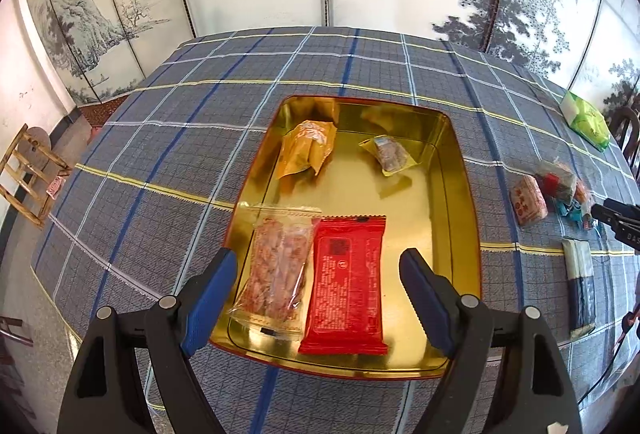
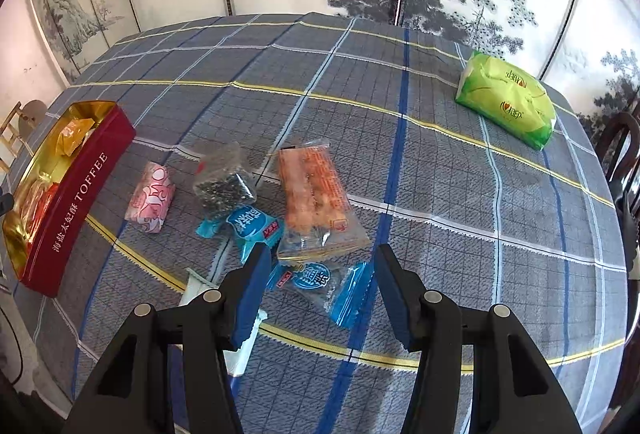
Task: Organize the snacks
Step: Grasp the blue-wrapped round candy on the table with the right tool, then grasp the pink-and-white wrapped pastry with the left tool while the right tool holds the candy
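Left wrist view: the left gripper (image 1: 318, 276) has its jaws spread wide and empty above the near end of the gold-lined tin (image 1: 460, 194), which sits on the checked cloth of the worktop (image 1: 160, 154). Just under the jaws lie a clear packet of reddish snacks (image 1: 276, 270) and a red packet (image 1: 346, 282), side by side and touching. Farther in the tin, a yellow packet (image 1: 306, 148) and a small yellow-edged packet (image 1: 390, 154) lie apart from each other.

Right wrist view: the right gripper (image 2: 322, 280) also holds nothing, its jaws parted over a blue candy wrapper (image 2: 320, 284) lying on the cloth. Just beyond lie a second blue wrapper (image 2: 250, 226) and a long orange packet (image 2: 316, 194), then a clear bag of dark seeds (image 2: 224, 184) and a pink wrapped sweet (image 2: 152, 196). At the left edge stands the tin, its red wall reading TOFFEE. Far right, a green tissue pack (image 2: 506, 98) rests near the worktop's far side.
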